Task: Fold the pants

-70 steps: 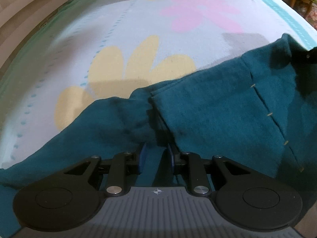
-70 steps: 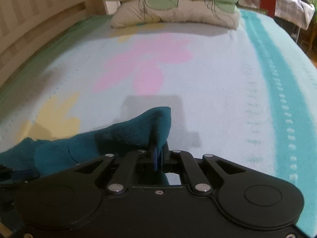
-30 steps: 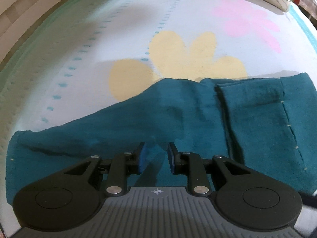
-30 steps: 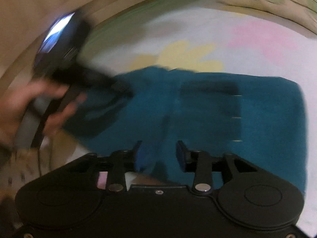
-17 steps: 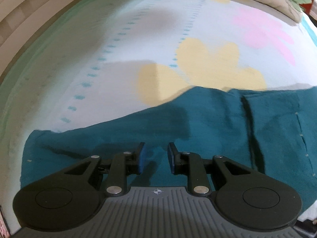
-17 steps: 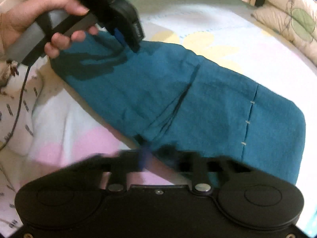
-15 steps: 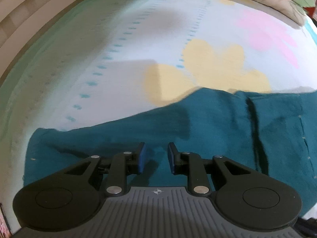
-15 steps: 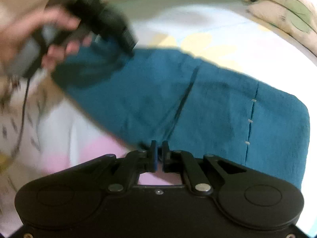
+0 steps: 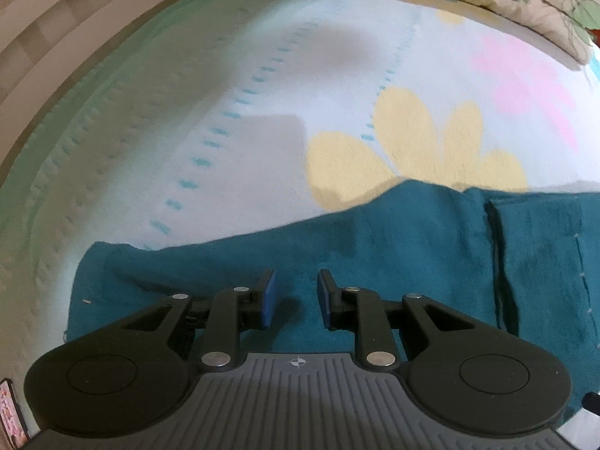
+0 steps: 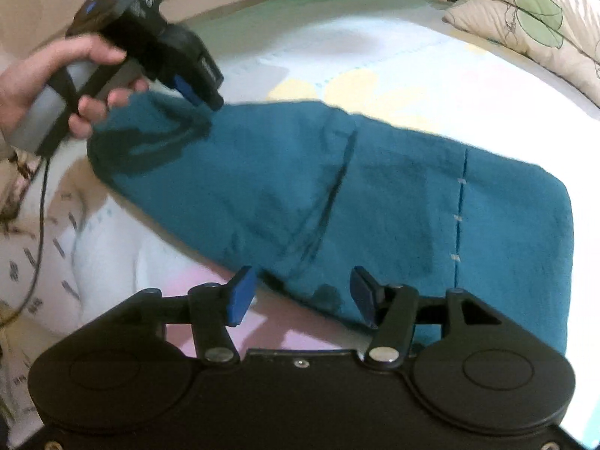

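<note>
Right gripper point(image 10: 300, 296) at bottom centre, jaws just sprung wide, gripping nothing, the pants' point(image 10: 337, 195) near edge between them. Pants lie folded lengthwise across mid-frame on the bed point(image 10: 375, 37); cross folds remain. Upper left, left gripper point(image 10: 198, 93) part-open, empty.

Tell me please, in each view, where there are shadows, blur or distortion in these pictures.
Left wrist view: fisheye bends the bed edge into a curve; a boxy grey shadow lies on the blanket, and a darker one crosses the pants. Right wrist view: the hand holding the left gripper is slightly blurred; that gripper's shadow falls on the pants.
</note>
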